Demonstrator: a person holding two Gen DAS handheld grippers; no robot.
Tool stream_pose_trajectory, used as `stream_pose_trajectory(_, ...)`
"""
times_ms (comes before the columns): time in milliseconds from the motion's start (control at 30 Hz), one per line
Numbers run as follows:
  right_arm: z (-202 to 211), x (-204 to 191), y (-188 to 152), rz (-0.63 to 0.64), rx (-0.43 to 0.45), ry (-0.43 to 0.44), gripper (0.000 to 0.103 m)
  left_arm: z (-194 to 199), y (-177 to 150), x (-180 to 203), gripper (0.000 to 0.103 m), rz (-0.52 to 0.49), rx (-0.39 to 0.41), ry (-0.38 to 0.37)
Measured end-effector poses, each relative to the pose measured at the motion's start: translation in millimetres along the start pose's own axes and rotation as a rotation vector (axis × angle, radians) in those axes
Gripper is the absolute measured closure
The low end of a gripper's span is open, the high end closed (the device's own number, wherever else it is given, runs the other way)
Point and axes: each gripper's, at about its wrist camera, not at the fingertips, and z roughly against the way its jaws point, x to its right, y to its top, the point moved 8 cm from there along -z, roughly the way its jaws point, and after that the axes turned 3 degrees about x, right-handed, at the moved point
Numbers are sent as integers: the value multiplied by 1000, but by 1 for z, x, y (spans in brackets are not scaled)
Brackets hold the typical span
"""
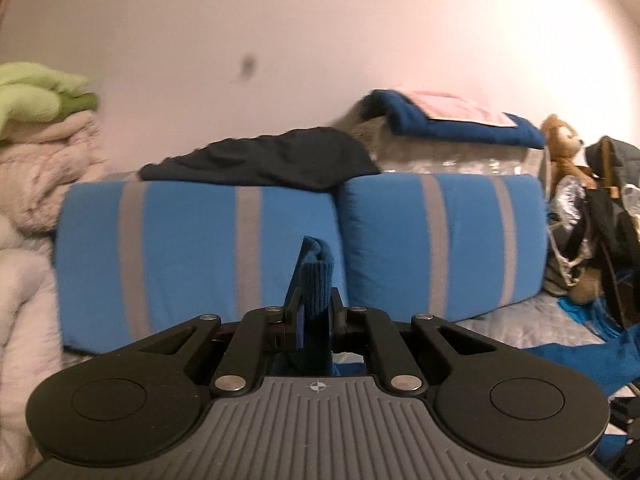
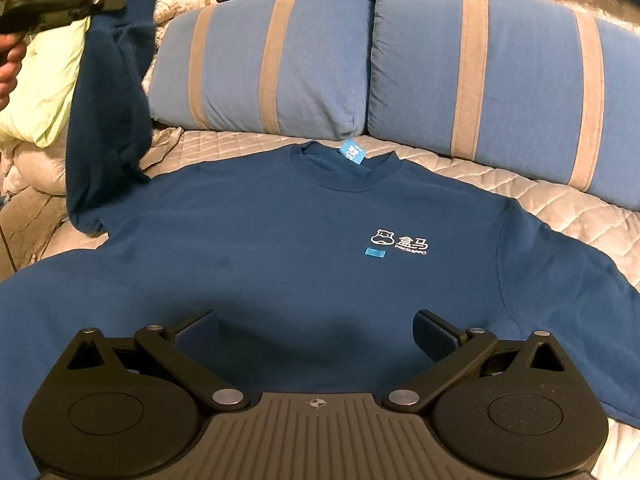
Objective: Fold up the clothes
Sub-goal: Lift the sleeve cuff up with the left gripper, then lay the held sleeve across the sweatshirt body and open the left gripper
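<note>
Striped blue pillows (image 2: 400, 64), teddy bear (image 1: 562, 140), quilt (image 2: 560, 208)

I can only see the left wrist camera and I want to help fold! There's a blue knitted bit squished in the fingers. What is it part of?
Observer: It is the cuff of a dark blue sweatshirt. The left gripper holds that sleeve lifted up at the side.
Operator: Where is the rest of it?
Observer: The body lies flat, front up, on the grey quilted bed cover, its neck toward the striped pillows.
Operator: Is there a picture on it?
Observer: Yes, a small white hippo logo on the chest.
Operator: What is the other gripper doing?
Observer: The right gripper is open above the sweatshirt's lower part, holding nothing.
</note>
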Motion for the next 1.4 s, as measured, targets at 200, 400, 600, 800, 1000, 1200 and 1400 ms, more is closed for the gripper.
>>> stream_pose_trajectory(200,6,9,4,-62,38,11,0,-19,-3,48,93,-42,-22,-73)
stream_pose_trajectory(400,23,18,9,-84,92,-3,0,-40,-14,106,93,-92,-47,-156)
stream_pose_trajectory(600,41,36,12,-71,115,-33,0,-61,-41,171,91,-108,-81,-237)
stream_pose_trajectory(800,52,70,13,-65,101,-116,0,-70,-74,205,49,-102,-147,-302)
stream_pose_trajectory(1000,47,85,8,15,59,-121,0,-46,-89,161,38,-74,-178,-282)
stream_pose_trajectory(1200,25,76,18,185,23,-47,1,-20,-110,91,38,-58,-217,-183)
stream_pose_trajectory(1400,-10,51,29,398,-27,24,11,-2,-134,24,38,-17,-266,-65)
